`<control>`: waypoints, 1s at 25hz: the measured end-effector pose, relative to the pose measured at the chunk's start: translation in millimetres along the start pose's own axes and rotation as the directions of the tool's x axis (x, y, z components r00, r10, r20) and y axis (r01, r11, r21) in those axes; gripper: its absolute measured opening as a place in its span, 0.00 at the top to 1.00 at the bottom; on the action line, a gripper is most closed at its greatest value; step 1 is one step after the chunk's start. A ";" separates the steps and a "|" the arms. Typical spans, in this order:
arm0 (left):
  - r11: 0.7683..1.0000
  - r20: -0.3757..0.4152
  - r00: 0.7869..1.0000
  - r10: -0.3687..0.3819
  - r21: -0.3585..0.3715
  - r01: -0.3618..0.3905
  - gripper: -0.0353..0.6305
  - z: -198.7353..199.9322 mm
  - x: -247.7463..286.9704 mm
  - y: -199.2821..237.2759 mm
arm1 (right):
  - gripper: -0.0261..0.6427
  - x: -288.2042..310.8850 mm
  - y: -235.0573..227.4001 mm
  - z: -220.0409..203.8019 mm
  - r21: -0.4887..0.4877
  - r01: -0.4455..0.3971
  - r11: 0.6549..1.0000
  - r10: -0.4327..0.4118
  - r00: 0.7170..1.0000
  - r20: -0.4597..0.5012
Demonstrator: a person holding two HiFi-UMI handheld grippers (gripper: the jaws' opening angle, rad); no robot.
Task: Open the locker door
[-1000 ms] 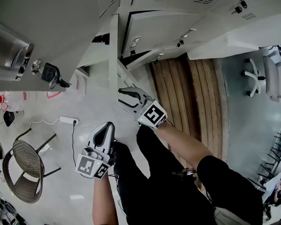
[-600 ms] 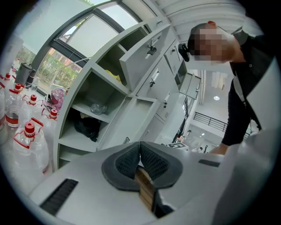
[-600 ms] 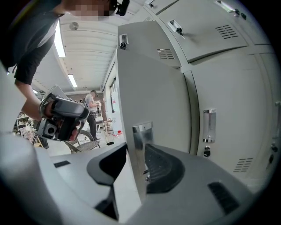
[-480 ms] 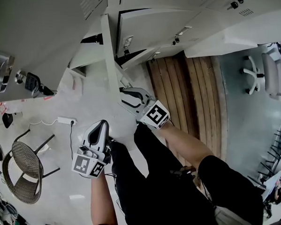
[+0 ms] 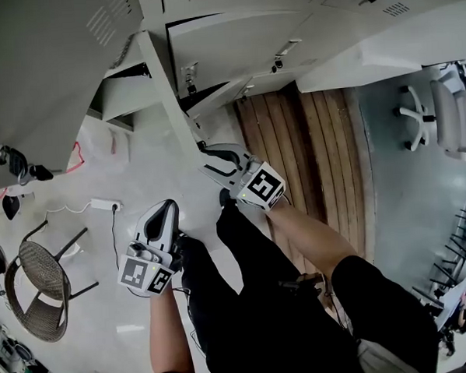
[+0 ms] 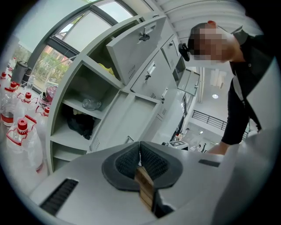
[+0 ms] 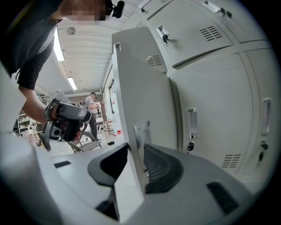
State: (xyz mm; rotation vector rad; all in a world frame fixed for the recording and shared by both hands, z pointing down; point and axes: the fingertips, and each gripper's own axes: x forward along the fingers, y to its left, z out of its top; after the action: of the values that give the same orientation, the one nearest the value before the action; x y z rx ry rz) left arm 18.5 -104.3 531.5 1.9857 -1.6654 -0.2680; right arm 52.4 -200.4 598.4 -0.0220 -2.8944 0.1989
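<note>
The locker door (image 5: 167,80) stands swung out from the bank of grey lockers (image 5: 240,33). In the head view it shows edge-on, as a pale strip slanting down to the right claw (image 5: 207,160).

In the right gripper view the door's free edge runs upright between the two jaws, with a small metal plate (image 7: 141,132) on that edge just at the pads. The jaws are apart and straddle the edge rather than clamp it. They have just been drawing in a little, and the right-hand pad sits close against the plate, while a gap shows on the other side.

The left claw (image 5: 169,210) hangs lower and to the left of the door, well apart from it, above the pale floor (image 5: 85,182). In its own view the two ribbed pads meet, with nothing held between them. Beyond them are open locker shelves (image 6: 72,110) holding a clear bottle (image 6: 91,104) and a dark bag (image 6: 81,125), and red-capped bottles (image 6: 19,136) stand at the far left.

On the floor lie a power strip (image 5: 105,204) and a wicker chair (image 5: 37,286). A strip of wooden planks (image 5: 294,155) runs out from under the lockers. A bunch of keys (image 5: 17,163) hangs from another door at the left edge.
</note>
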 end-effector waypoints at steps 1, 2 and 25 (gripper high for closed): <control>1.000 -0.002 1.000 -0.002 0.000 0.002 0.92 -1.0 3.7 -2.1 | 0.78 -4.1 -3.1 -0.8 0.000 0.000 1.000 0.000 1.000 -0.002; 1.000 -0.003 1.000 -0.004 0.001 0.004 0.92 -1.6 7.7 -4.2 | 0.78 -7.5 -5.5 -1.1 -0.001 -0.004 1.000 0.004 1.000 -0.007; 1.000 -0.027 0.999 -0.028 0.004 0.029 0.92 -16.4 71.4 -34.6 | 0.85 -57.7 -62.4 -3.2 -0.048 0.043 0.998 -0.044 0.999 -0.016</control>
State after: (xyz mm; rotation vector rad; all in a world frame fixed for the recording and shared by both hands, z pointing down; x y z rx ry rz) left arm 71.6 -164.9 540.5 2.0087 -1.6235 -0.2476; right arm 109.3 -263.5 596.4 0.0311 -2.8787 0.1209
